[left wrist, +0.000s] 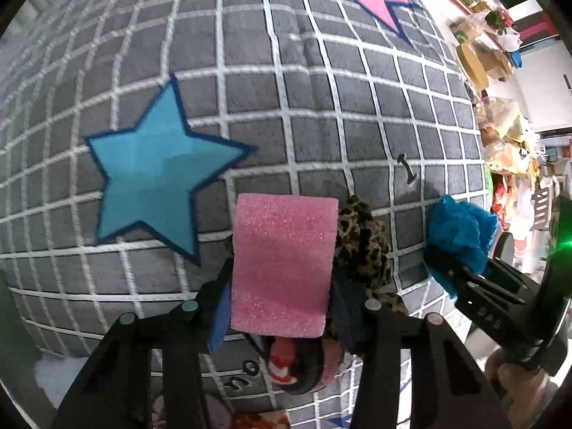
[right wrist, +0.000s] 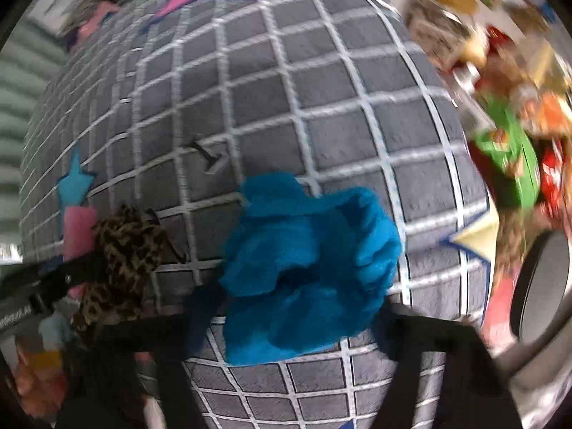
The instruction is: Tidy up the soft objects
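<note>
The left gripper [left wrist: 280, 307] is closed on the pink foam block [left wrist: 284, 264], which stands between its fingers above the gray grid rug [left wrist: 321, 107], with a leopard-print scrunchie [left wrist: 364, 239] just to its right. Further right, the right gripper [right wrist: 286, 318] is clamped on the blue fluffy scrunchie [right wrist: 307, 250]. This looks like the pickup step, both pieces in hand; next each needs carrying to its sorting spot, which neither view shows.
</note>
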The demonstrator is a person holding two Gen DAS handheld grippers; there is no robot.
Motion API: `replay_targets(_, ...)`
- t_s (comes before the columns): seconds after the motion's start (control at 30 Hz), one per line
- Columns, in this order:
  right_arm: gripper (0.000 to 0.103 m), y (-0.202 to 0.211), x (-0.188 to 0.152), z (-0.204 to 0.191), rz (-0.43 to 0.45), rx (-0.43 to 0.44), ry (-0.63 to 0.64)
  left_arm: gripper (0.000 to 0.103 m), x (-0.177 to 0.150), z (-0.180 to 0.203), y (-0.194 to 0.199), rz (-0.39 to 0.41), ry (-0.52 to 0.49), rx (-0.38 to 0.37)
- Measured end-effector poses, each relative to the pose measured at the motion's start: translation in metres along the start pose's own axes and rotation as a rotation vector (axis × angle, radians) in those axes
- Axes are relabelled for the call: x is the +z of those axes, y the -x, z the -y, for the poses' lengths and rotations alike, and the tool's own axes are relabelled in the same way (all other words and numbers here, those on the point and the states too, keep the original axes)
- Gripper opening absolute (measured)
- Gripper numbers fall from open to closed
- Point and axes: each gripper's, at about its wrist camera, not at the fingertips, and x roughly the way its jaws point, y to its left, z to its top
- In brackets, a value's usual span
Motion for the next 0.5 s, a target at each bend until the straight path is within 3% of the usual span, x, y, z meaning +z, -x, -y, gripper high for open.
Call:
replay_targets(0.23,0.038,0.029,-0.001,-0.002,0.047,0.052,0.013,0.051,-0.006,0.005,0.041,0.117,-0.028,0.065)
replay_targets(0.5,0.038,0.052,-0.005,-0.012,0.065,0.113,-0.006,0.052,-0.025,-0.005,0.082,0.208,-0.04,0.037)
